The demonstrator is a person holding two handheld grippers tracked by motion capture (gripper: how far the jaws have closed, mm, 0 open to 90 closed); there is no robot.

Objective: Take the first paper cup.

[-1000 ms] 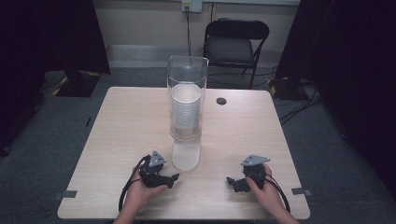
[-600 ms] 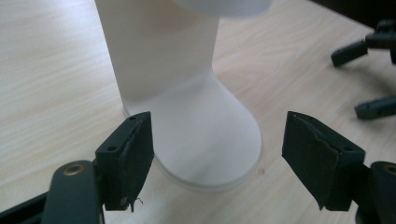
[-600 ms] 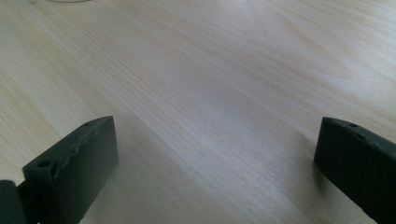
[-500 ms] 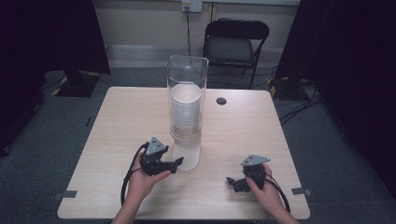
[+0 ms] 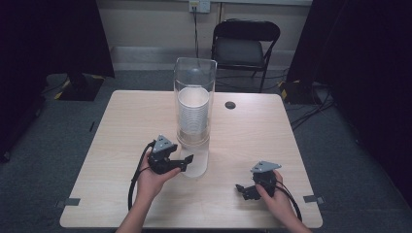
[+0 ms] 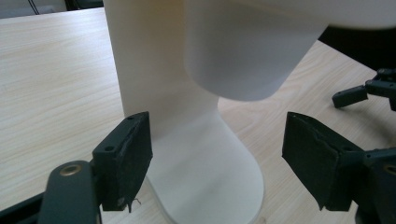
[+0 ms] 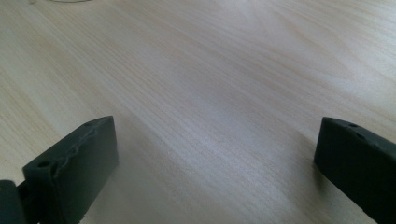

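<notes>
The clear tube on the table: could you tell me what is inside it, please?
The clear tube holds a stack of white cups, and its upper part is empty. One cup pokes out below, above the white base. How many cups are stacked cannot be counted.

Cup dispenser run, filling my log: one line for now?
left gripper: open, at cup dispenser base | right gripper: open, on table

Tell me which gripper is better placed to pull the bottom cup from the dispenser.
Left. The left gripper is at the dispenser base, jaws open either side of the hanging cup. The right gripper sits open over bare table, off to the side.
</notes>
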